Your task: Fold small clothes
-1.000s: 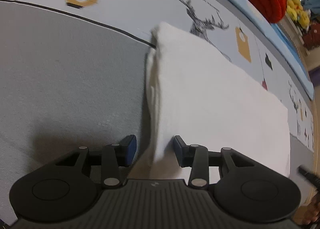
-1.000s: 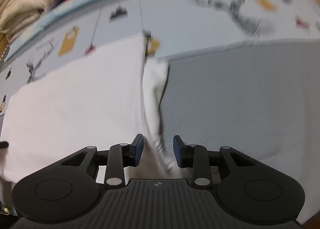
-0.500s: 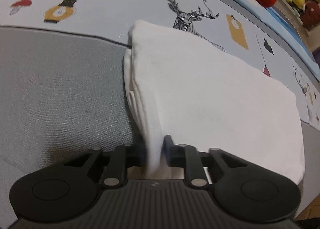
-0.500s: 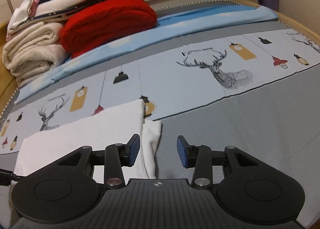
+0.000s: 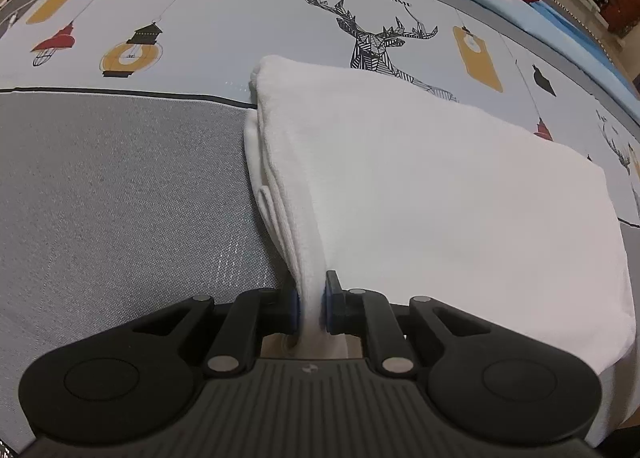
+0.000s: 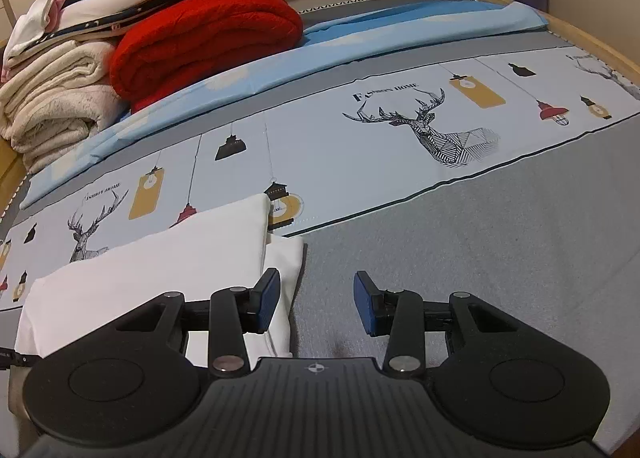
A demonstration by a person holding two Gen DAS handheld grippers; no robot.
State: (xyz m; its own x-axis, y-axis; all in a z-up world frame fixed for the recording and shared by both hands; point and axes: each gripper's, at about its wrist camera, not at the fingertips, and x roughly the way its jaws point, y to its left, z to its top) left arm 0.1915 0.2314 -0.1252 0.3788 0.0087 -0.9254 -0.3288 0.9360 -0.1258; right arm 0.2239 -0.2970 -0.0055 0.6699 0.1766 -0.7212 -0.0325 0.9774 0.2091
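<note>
The left tongs (image 5: 311,308), whose jaws have just been closing, are clamped on the near edge of a folded white garment (image 5: 420,193), a pinched ridge of cloth being drawn up between the blue pads. The garment is spread flat on a bed (image 5: 120,197), partly on the grey cover and partly on the pale band printed with deer and lanterns. The right tongs (image 6: 316,306), whose jaws have just been opening, are held apart with nothing gripped, just beside the garment's other end (image 6: 160,270), above the grey cover.
</note>
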